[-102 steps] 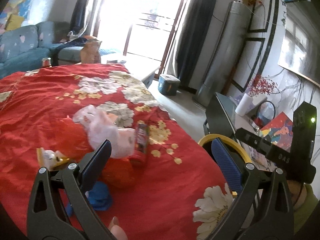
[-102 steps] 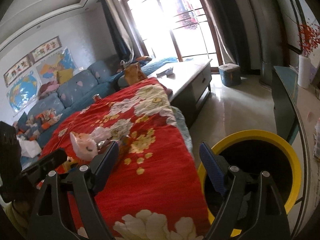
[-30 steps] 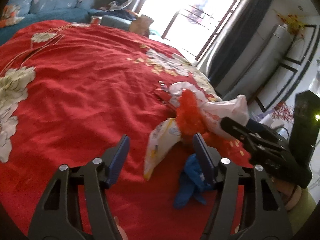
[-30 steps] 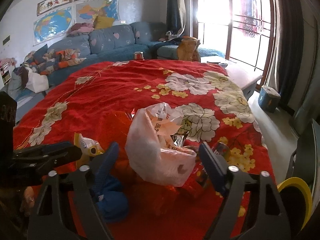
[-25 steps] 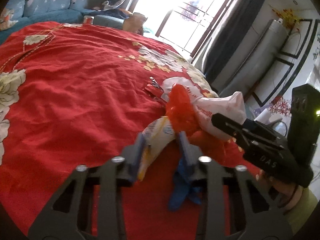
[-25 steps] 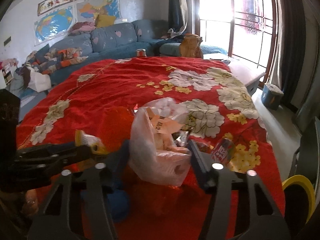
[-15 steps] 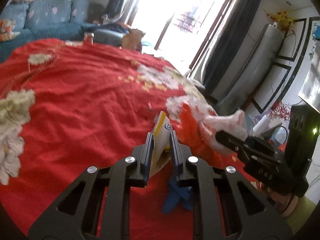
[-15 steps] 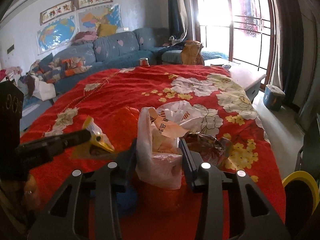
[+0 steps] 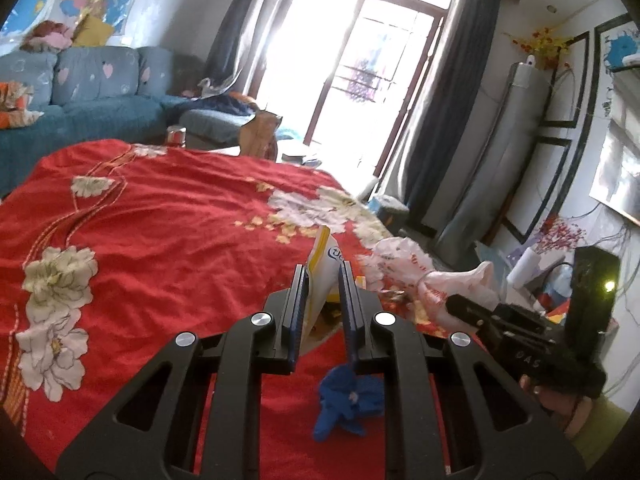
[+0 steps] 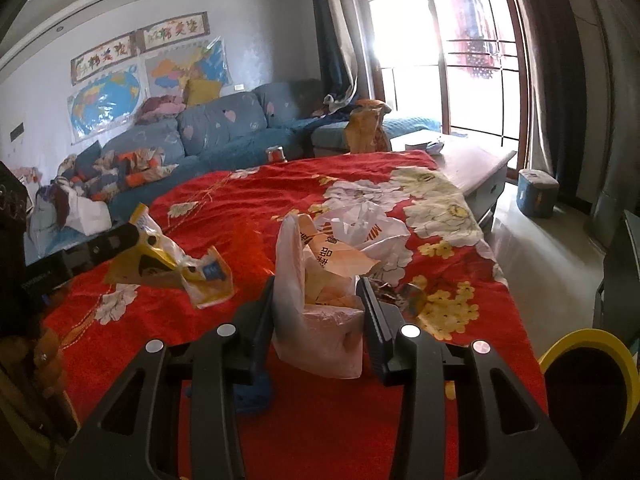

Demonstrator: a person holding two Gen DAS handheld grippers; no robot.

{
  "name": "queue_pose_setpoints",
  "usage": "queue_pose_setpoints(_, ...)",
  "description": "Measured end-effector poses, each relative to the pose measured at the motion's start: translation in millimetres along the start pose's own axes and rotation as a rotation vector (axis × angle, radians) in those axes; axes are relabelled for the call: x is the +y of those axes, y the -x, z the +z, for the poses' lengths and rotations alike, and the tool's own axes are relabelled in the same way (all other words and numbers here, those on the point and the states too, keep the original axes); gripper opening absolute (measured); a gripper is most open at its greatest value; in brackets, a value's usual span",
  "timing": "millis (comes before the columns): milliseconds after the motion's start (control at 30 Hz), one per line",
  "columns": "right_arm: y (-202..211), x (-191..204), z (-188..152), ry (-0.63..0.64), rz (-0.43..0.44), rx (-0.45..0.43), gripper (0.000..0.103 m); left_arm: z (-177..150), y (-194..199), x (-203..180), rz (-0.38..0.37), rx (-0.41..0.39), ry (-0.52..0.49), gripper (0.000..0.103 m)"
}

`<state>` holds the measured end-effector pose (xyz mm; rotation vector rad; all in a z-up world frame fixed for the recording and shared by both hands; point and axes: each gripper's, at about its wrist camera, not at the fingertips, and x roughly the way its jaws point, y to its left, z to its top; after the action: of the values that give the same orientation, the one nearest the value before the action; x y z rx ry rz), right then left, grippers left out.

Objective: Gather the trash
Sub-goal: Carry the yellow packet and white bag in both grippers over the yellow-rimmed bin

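Note:
My left gripper [image 9: 323, 280] is shut on a yellow and white snack wrapper [image 9: 325, 264] and holds it above the red flowered cloth [image 9: 160, 216]; the wrapper also shows in the right wrist view [image 10: 176, 264]. My right gripper [image 10: 318, 300] is shut on a pinkish plastic bag [image 10: 320, 308] stuffed with paper, lifted off the cloth. The bag also shows in the left wrist view [image 9: 404, 268]. A crumpled blue glove [image 9: 348, 404] lies on the cloth below the left gripper.
A yellow-rimmed black bin [image 10: 588, 388] stands at the lower right beside the table. Small wrappers [image 10: 400, 292] lie on the cloth past the bag. A blue sofa [image 10: 224, 132], a low wooden table [image 10: 472, 160] and a red can [image 10: 276, 154] are beyond.
Both grippers closed, the left on the snack wrapper and the right on the plastic bag, and both lifted their loads off the cloth. The blue glove stayed on the cloth.

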<state>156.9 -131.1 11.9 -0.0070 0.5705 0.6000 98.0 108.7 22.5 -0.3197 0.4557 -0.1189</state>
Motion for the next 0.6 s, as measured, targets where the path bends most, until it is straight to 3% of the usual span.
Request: queue_pose_setpoints(600,45,-44,0,-0.064,-0.087,-0.065,0.038,-6,1,-45,-0.106,0.012,-0.061,0.011)
